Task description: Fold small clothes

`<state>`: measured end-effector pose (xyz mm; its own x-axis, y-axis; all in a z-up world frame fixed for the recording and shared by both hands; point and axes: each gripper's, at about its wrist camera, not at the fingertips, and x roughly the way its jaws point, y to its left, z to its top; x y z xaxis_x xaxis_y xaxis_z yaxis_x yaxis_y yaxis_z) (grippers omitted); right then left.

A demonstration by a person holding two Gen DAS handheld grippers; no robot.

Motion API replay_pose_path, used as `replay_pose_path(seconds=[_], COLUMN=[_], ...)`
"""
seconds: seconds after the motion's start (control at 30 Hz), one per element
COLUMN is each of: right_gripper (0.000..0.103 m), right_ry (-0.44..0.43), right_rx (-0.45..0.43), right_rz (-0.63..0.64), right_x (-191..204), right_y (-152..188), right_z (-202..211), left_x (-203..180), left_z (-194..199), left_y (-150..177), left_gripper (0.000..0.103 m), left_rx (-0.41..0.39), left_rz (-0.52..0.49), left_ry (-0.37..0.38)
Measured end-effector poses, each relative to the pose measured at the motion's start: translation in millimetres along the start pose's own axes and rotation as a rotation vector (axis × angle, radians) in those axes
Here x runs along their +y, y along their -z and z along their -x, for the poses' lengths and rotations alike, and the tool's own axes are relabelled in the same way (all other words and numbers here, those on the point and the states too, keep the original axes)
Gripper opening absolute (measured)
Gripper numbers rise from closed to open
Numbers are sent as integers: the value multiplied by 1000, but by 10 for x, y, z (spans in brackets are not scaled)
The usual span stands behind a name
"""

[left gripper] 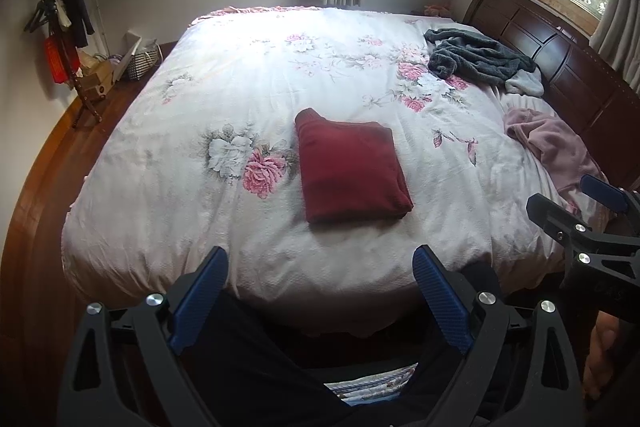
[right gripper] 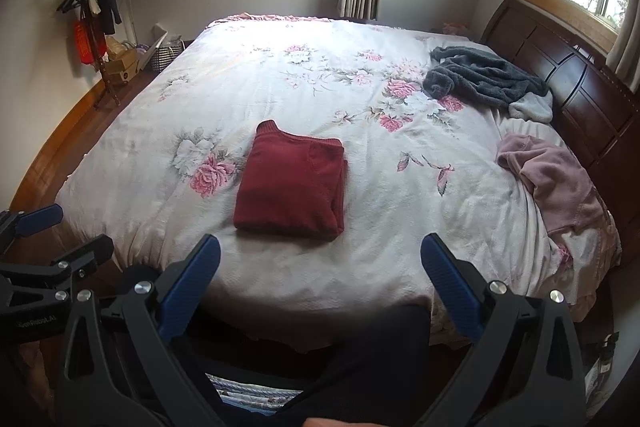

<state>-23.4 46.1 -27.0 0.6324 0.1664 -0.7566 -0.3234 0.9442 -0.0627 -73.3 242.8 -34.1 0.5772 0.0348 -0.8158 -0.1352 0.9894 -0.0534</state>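
I have both grippers pulled back off the near edge of the bed [left gripper: 132, 187], and neither one is carrying anything. My left gripper [left gripper: 320, 301] has its jaws spread wide, nothing between them. My right gripper [right gripper: 320, 289] stands just as wide and just as empty.

The red garment [left gripper: 352, 171] lies near the middle of the flowered bedcover as a flat, squared packet, edges lined up, one ribbed end poking out at the far corner. I judge that piece finished; I see nothing loose on it that wants another fold.

What is left sits on the right side of the bed by the headboard [right gripper: 568, 67]. A pink garment [right gripper: 556, 179] lies rumpled there, closest to my right gripper. Farther back a dark grey fleece piece [right gripper: 484, 75] is heaped up, touching a small pale blue bit of cloth [right gripper: 534, 109] at its near side; I cannot tell whether that is a separate item or a lining.

So I put the task at about one piece done and two or three to go. My guess for the next step is reaching right for the pink one and dragging it onto open bedcover.
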Motion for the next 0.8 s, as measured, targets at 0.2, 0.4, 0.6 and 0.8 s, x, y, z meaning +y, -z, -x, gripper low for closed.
replay_pose_path(seconds=[0.2, 0.4, 0.6, 0.8], right_gripper=[100, 100, 100, 100], right_ry=[-16, -15, -9, -10], right_rx=[-5, -4, 0, 8], right_rz=[8, 9, 7, -5], right_x=[-5, -9, -28, -52], right_y=[-16, -22, -23, -18], right_z=[-1, -11, -53, -104], left_x=[9, 17, -16, -49], left_z=[-3, -9, -17, -43], left_y=[1, 1, 2, 11], left_gripper=[94, 94, 94, 94], left_rx=[0, -1, 4, 9], left_rz=[1, 1, 3, 6], left_ry=[3, 0, 0, 1])
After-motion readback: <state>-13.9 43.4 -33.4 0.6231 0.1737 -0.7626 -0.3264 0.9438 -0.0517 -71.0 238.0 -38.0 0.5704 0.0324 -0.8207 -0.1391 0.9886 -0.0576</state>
